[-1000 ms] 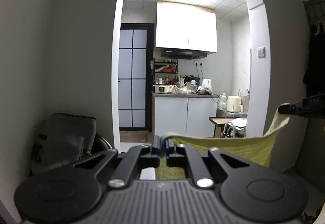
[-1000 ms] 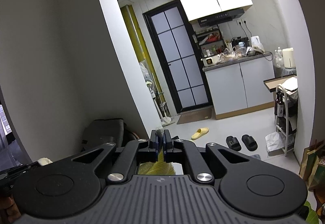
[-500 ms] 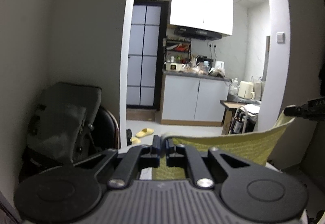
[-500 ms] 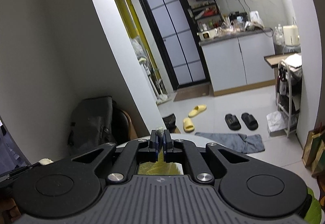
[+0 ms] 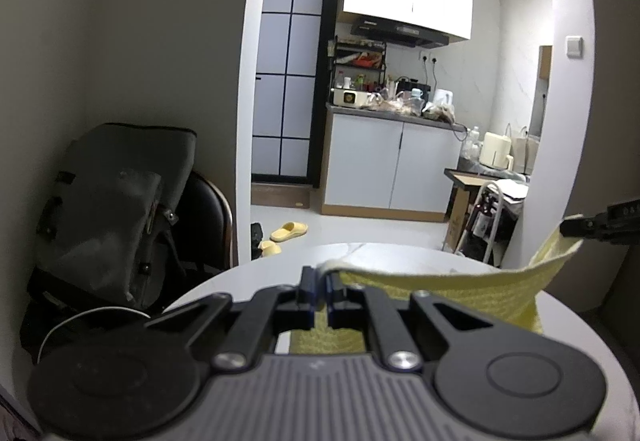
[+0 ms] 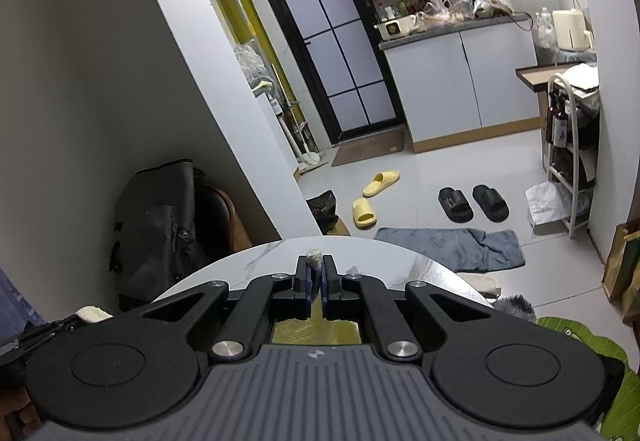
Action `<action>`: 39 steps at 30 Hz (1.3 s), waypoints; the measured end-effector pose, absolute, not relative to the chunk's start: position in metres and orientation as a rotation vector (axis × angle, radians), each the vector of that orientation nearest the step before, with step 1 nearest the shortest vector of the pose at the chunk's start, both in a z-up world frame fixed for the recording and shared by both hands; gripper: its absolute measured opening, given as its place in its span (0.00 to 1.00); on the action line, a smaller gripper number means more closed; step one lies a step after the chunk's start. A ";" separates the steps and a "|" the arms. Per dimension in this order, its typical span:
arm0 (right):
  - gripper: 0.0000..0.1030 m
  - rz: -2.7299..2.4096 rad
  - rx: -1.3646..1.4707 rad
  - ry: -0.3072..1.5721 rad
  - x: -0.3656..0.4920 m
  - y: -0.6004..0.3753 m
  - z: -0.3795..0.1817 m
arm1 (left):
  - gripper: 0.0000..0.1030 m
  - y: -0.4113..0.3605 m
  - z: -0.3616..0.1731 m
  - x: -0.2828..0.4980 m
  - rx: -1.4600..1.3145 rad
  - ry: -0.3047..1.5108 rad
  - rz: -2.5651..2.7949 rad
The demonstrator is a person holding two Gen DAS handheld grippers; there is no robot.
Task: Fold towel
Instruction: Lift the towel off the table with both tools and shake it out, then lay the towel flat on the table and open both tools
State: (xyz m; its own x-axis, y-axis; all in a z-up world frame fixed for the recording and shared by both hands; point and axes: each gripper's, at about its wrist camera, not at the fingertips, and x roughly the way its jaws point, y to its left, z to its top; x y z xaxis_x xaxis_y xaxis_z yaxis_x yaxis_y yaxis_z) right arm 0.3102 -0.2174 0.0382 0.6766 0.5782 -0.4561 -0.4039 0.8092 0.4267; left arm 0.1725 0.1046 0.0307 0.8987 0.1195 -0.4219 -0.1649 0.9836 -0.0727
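Note:
A yellow towel point(image 5: 460, 291) hangs stretched between my two grippers above a round white table point(image 5: 380, 255). My left gripper point(image 5: 319, 279) is shut on one top corner. In the left wrist view the right gripper point(image 5: 592, 227) pinches the other corner at the far right. In the right wrist view my right gripper point(image 6: 314, 273) is shut on a bunched towel corner point(image 6: 313, 256), with yellow cloth point(image 6: 316, 329) below its fingers. The left gripper tip point(image 6: 86, 315) shows at the lower left there, holding its corner.
The round white table point(image 6: 264, 261) lies below both grippers. A dark backpack on a chair point(image 5: 116, 209) stands left of it. On the floor beyond lie a grey towel point(image 6: 452, 243), yellow slippers point(image 6: 374, 197) and black slippers point(image 6: 472, 203). A kitchen counter point(image 5: 392, 165) is further back.
Both grippers have tilted downward with the towel still held; the table top has come into view beneath them and the ceiling has left the frame.

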 end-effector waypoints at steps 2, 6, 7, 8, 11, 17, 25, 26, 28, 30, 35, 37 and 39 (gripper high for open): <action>0.05 0.560 0.307 0.618 0.315 -0.215 0.035 | 0.05 0.106 0.026 0.181 -0.101 0.436 0.150; 0.05 0.544 0.305 0.636 0.334 -0.202 0.022 | 0.05 0.108 0.017 0.196 -0.088 0.450 0.156; 0.05 0.541 0.303 0.639 0.338 -0.199 0.020 | 0.05 0.109 0.015 0.199 -0.086 0.454 0.158; 0.05 0.540 0.303 0.640 0.339 -0.198 0.019 | 0.05 0.109 0.013 0.201 -0.085 0.458 0.162; 0.05 0.535 0.308 0.654 0.350 -0.188 0.011 | 0.05 0.112 0.008 0.206 -0.086 0.469 0.171; 0.07 0.519 0.280 0.640 0.363 -0.173 0.007 | 0.05 0.120 -0.003 0.221 -0.095 0.505 0.196; 0.26 0.511 0.246 0.646 0.376 -0.156 0.005 | 0.22 0.129 -0.016 0.241 -0.072 0.573 0.277; 0.35 0.516 0.250 0.634 0.377 -0.155 0.006 | 0.23 0.130 -0.017 0.243 -0.067 0.580 0.288; 0.38 0.521 0.249 0.610 0.377 -0.155 0.008 | 0.29 0.131 -0.017 0.242 -0.064 0.582 0.302; 0.39 0.513 0.240 0.606 0.379 -0.153 0.011 | 0.33 0.133 -0.016 0.240 -0.064 0.576 0.310; 0.39 0.520 0.224 0.610 0.376 -0.151 0.009 | 0.38 0.131 -0.017 0.231 -0.052 0.574 0.279; 0.39 0.534 0.202 0.626 0.375 -0.148 0.006 | 0.39 0.129 -0.018 0.229 -0.045 0.577 0.260; 0.39 0.542 0.194 0.643 0.373 -0.147 0.002 | 0.39 0.125 -0.020 0.228 -0.038 0.583 0.243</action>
State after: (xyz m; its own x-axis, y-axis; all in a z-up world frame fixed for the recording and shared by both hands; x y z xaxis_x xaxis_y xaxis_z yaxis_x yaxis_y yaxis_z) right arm 0.3730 -0.1468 0.0021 0.6679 0.5355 -0.5168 -0.4185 0.8445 0.3342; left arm 0.2276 0.1251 -0.0203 0.8070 0.2164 -0.5495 -0.2377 0.9708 0.0333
